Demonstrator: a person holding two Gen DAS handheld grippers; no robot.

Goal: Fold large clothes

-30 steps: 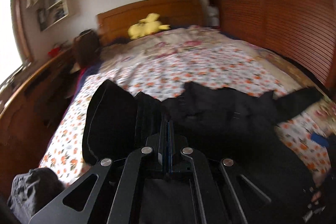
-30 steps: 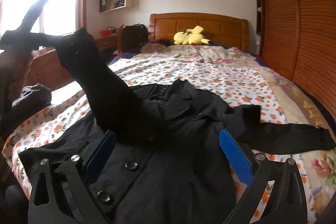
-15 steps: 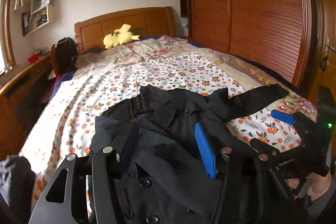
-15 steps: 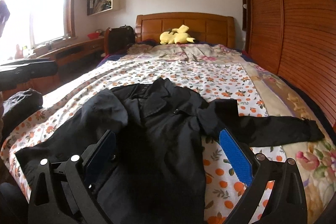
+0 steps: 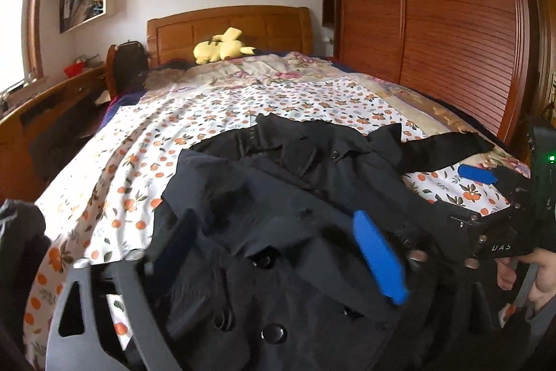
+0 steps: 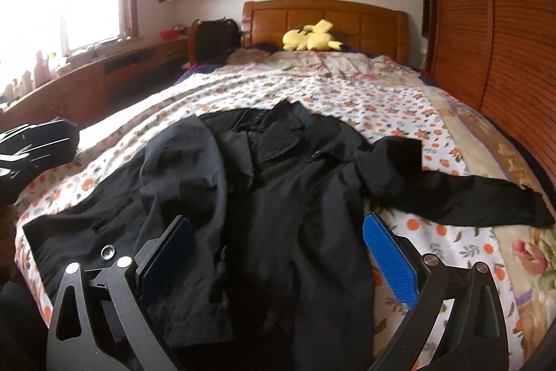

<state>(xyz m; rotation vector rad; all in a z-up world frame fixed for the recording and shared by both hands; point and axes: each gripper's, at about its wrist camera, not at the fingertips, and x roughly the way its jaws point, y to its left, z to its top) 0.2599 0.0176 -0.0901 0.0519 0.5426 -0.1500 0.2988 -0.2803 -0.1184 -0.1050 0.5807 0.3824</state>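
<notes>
A large black buttoned coat (image 6: pixel 278 190) lies face up on the flowered bedspread (image 6: pixel 382 106), collar toward the headboard. Its left sleeve is folded across the chest (image 5: pixel 222 183). Its right sleeve (image 6: pixel 462 197) lies stretched out to the right. My left gripper (image 5: pixel 278 252) is open and empty just above the coat's front. My right gripper (image 6: pixel 278 252) is open and empty over the coat's lower part. The right gripper also shows in the left wrist view (image 5: pixel 500 197) at the right edge, held by a hand.
A yellow plush toy (image 6: pixel 311 40) lies by the wooden headboard (image 6: pixel 323 16). A slatted wooden wardrobe (image 5: pixel 434 33) runs along the right. A desk (image 6: pixel 104 75) and dark chair (image 6: pixel 213 37) stand left under the window. A dark grey garment (image 5: pixel 17 232) lies at the bed's near left corner.
My left gripper carried the left sleeve across the coat, opened and let it go on the chest. It then drew back a little. The right gripper stayed open and barely moved.
</notes>
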